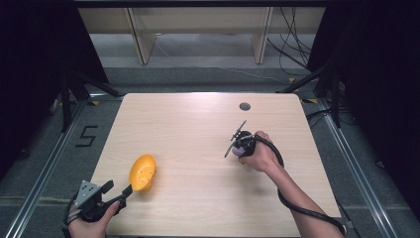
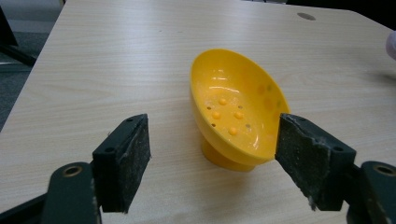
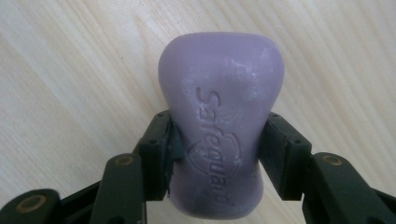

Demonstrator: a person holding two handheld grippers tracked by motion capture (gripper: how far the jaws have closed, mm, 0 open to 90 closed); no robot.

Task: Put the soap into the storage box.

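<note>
A yellow oval soap dish (image 1: 142, 172) with small holes stands tipped on its foot at the table's front left. My left gripper (image 1: 118, 188) is just in front of it and open. In the left gripper view the dish (image 2: 233, 112) sits beyond the spread jaws of my left gripper (image 2: 215, 161), its rim close to the right pad (image 2: 303, 156). At the table's right middle, my right gripper (image 1: 237, 141) points down, shut on a purple soap bar (image 1: 239, 150). The bar (image 3: 219, 107) reads "Safeguard", and my right gripper (image 3: 217, 154) pinches its lower half from both sides.
The light wooden table (image 1: 198, 124) has a round grey cable hole (image 1: 244, 106) at its back right. Black stand legs (image 1: 69, 94) and cables (image 1: 292, 54) lie on the floor beyond the table. A "5" mark (image 1: 86, 135) is on the floor at left.
</note>
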